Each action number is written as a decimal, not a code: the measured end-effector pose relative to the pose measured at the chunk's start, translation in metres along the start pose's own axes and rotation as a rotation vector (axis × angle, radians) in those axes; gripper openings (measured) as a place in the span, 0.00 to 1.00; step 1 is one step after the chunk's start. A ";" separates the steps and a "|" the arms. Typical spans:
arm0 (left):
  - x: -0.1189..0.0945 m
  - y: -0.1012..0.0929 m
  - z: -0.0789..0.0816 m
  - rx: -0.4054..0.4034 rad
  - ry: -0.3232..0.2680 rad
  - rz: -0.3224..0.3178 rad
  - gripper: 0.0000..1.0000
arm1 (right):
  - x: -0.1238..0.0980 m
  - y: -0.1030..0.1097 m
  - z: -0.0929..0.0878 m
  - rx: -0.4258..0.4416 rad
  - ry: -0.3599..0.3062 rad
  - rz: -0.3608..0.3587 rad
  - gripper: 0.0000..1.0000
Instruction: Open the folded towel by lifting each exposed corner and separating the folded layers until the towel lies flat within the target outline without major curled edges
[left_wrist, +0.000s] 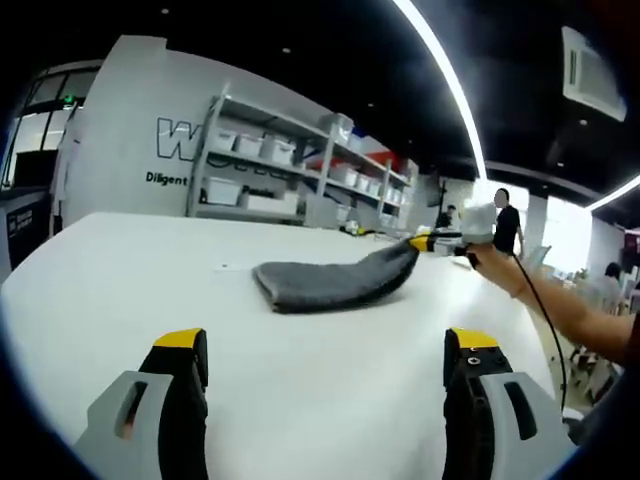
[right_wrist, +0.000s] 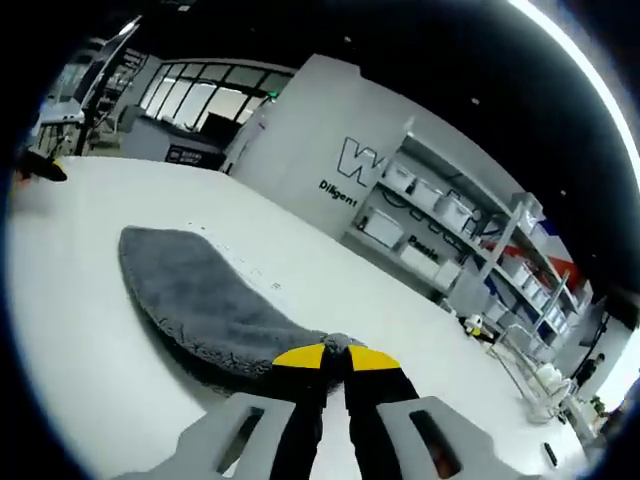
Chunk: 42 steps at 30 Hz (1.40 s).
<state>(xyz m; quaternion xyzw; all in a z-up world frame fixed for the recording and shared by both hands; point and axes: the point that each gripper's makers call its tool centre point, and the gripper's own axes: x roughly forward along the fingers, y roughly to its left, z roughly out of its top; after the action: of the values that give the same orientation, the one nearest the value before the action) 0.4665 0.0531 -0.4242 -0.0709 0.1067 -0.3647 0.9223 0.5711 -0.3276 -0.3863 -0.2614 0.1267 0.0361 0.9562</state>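
Note:
A folded grey towel lies on the white table. Its right corner is pulled up and away to the right by my right gripper, held in a person's hand. In the right gripper view the yellow-tipped jaws of my right gripper are shut on the towel's near corner, and the rest of the towel stretches away to the left across the table. My left gripper stands open near the table's front edge, short of the towel, with nothing between its jaws.
Metal shelves with white bins stand behind the table against a grey wall; the shelves also show in the right gripper view. People stand at the far right. A cable hangs along the person's arm.

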 end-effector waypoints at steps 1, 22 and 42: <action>0.000 0.000 0.000 0.000 0.000 0.000 0.96 | -0.001 -0.001 -0.007 0.018 0.017 -0.003 0.02; 0.001 0.001 -0.009 0.025 0.047 0.017 0.96 | -0.003 0.020 -0.097 0.137 0.235 0.040 0.04; 0.000 0.004 -0.007 0.042 0.038 0.032 0.97 | 0.021 0.004 -0.105 0.137 0.209 0.018 0.04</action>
<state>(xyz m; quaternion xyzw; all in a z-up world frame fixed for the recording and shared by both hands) 0.4676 0.0552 -0.4317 -0.0430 0.1178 -0.3533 0.9271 0.5674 -0.3771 -0.4812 -0.1965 0.2301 0.0086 0.9531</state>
